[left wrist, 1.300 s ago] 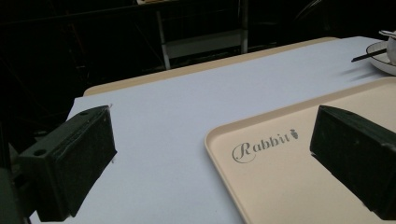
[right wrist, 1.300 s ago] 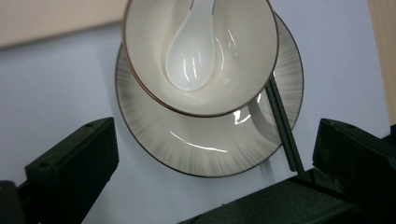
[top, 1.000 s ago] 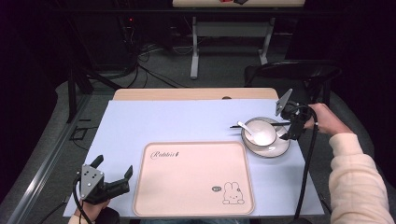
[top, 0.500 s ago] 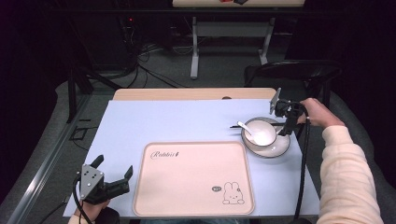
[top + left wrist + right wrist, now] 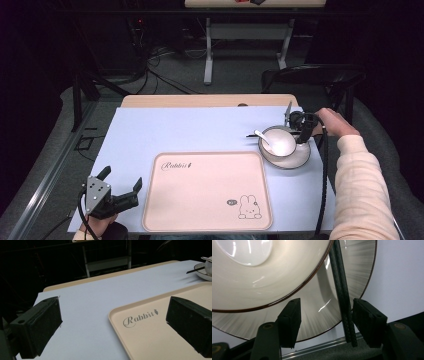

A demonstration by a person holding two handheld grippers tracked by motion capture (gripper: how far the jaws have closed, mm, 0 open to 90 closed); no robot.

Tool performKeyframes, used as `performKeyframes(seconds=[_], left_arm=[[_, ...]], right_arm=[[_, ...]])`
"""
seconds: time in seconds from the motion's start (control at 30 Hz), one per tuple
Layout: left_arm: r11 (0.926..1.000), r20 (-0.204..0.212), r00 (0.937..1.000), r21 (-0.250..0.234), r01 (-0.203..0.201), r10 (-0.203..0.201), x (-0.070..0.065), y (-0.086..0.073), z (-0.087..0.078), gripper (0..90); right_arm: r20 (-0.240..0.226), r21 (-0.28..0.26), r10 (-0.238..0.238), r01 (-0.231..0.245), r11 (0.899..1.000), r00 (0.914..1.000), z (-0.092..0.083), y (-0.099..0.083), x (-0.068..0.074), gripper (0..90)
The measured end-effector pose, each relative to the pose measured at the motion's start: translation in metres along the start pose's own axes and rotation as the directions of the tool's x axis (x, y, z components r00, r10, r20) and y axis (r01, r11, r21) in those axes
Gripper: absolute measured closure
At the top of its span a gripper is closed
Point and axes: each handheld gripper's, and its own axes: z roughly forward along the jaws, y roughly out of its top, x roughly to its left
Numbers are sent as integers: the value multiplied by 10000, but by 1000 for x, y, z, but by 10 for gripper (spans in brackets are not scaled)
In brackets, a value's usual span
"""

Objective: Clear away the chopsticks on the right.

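Right hand-held gripper [image 5: 301, 131] lowered, pale blue table [image 5: 200, 130], dark room

The right gripper [image 5: 301, 131] has come down toward the far right side of the bowl [image 5: 278, 141] and plate [image 5: 298, 159], and its jaws have just been closing. In the right gripper view a pair of dark chopsticks [image 5: 342, 290] stands between them, beside the right pad, not yet clamped
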Motion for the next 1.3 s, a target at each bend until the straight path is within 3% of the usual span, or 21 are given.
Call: performKeyframes(seconds=[0.1,0.3,0.47,0.8,0.97,1.03,1.3], left_arm=[[10000,6,10000,-1,-2,2,0,0,0,0],[10000,7,10000,-4,-11,11,0,0,0,0],[10000,-4,10000,-10,-5,5,0,0,0,0],[10000,6,10000,39,-10,10,-1,0,0,0],[10000,14,10000,20,-24,24,-1,0,1,0],[10000,7,10000,19,-20,20,-1,0,1,0],[10000,-4,10000,17,9,-9,0,0,0,0]], right_arm=[[-60,26,-284,285,9996,9996,1,1,-1,418],[-60,26,-284,285,9996,9996,1,1,-1,424],[-18,66,-26,26,10000,10000,4,1,3,546],[74,-12,-170,170,9999,9998,2,-2,8,638],[368,181,-278,272,9995,9989,3,0,7,648],[353,261,15,-24,9997,9994,7,0,8,660],[114,84,-68,67,9999,9999,16,0,2,783]])
